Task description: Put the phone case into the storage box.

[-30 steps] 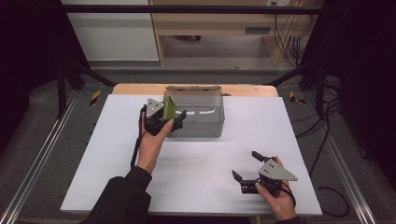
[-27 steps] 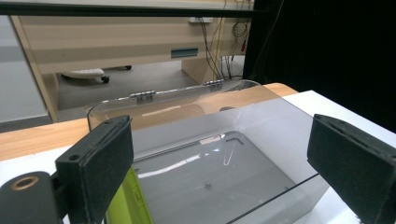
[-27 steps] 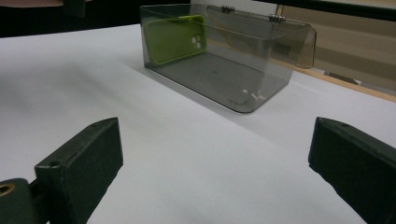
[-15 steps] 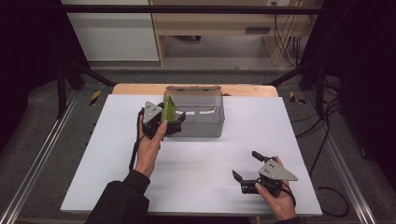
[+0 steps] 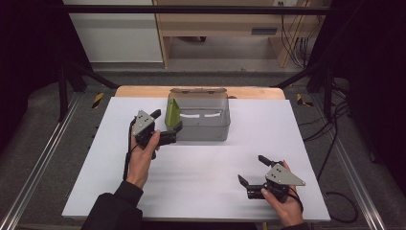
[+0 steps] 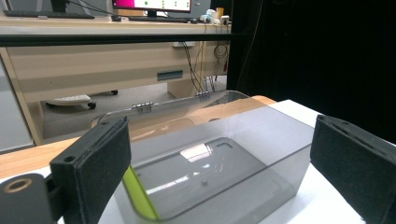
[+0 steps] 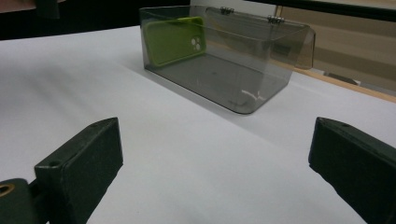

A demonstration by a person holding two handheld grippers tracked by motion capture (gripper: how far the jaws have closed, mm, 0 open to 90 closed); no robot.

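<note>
One clear box [image 5: 203,122] at the table's [image 5: 95,167] far centre holds one green phone case [image 5: 173,112] upright at its left wall. Left gripper [image 5: 167,127], wide open and empty, flanks the box's near-left corner; right gripper [image 5: 253,170], wide open and empty, rests near-right amid bare surface.

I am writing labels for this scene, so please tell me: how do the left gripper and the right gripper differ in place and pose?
The left gripper sits far up the table, right at the clear box that holds the green phone case; the right gripper sits near the front edge, well apart from the box. The left gripper's jaws point at the box's left end; the right gripper's jaws point leftward over bare table. Both have open, empty jaws.
</note>
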